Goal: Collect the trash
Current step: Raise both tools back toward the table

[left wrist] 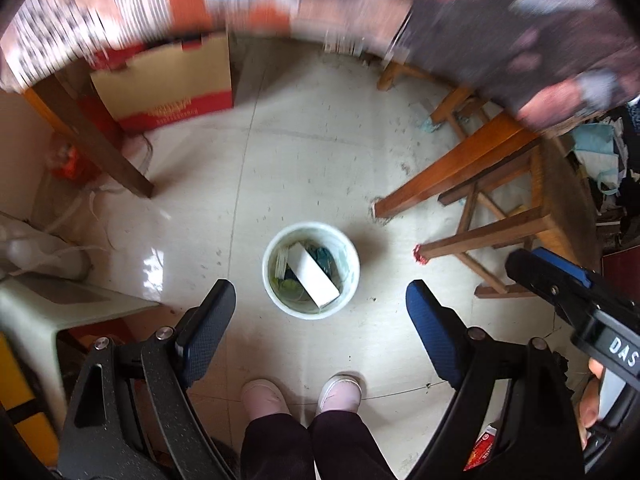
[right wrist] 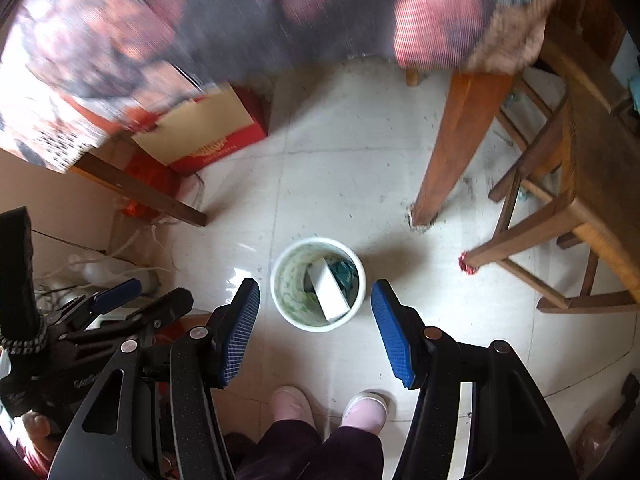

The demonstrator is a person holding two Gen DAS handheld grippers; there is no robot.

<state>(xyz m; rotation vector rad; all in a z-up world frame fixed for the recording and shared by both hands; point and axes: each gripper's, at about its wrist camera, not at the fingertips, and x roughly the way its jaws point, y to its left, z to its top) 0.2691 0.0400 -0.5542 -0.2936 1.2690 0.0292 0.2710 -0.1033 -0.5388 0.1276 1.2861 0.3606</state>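
Observation:
A white round bin point(left wrist: 276, 276) stands on the tiled floor, also in the right wrist view point(right wrist: 282, 300). Inside it lie a white box point(left wrist: 314, 276) point(right wrist: 330, 292) and dark green scraps point(left wrist: 324, 258) point(right wrist: 346, 274). My left gripper point(left wrist: 320, 320) is open and empty, held above the bin. My right gripper point(right wrist: 316, 320) is open and empty, also above the bin. The right gripper shows at the right edge of the left wrist view point(left wrist: 560, 292). The left gripper shows at the left of the right wrist view point(right wrist: 120, 304).
A table with a patterned cloth point(left wrist: 520, 40) fills the top, its wooden legs point(left wrist: 440, 176) point(right wrist: 452, 148) near the bin. A wooden stool point(right wrist: 580, 208) stands right. A red and tan carton point(left wrist: 168, 84) sits under the table. My feet point(left wrist: 304, 396) are near the bin.

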